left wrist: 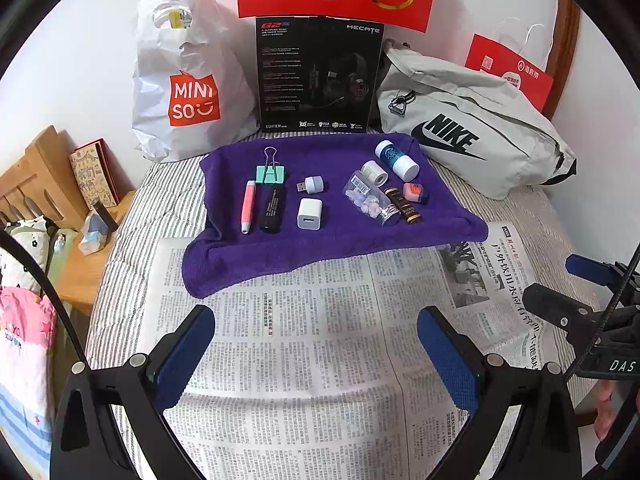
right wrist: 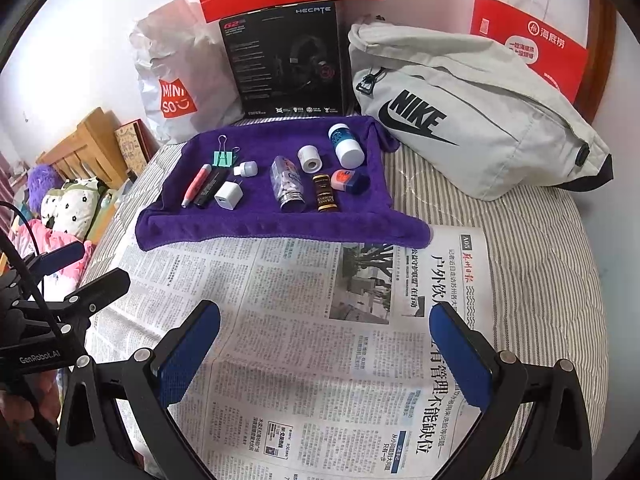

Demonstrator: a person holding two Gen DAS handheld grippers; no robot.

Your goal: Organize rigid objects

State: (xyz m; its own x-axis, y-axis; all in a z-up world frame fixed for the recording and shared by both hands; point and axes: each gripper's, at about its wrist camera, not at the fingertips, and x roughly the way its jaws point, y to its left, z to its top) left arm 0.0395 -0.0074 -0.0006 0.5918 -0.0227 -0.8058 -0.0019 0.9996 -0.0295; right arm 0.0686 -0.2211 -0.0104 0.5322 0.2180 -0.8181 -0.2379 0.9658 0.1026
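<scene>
Small items sit in 2 neat groups on the purple towel (left wrist: 340, 200) mid-frame; both my left gripper (left wrist: 316, 356) and right gripper (right wrist: 325, 354) hang wide open, empty, so sorting looks nearly done.

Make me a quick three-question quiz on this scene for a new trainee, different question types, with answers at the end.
1. True or false: the left gripper holds the white charger cube.
2. Multiple choice: the small items lie on A) a metal tray, B) the purple towel, C) bare newspaper.
3. Fill in: directly beside the pink pen lies a ____ cylinder.

Key: 1 false, both it and the right gripper are open and empty over the newspaper. 2 B. 3 black.
</scene>
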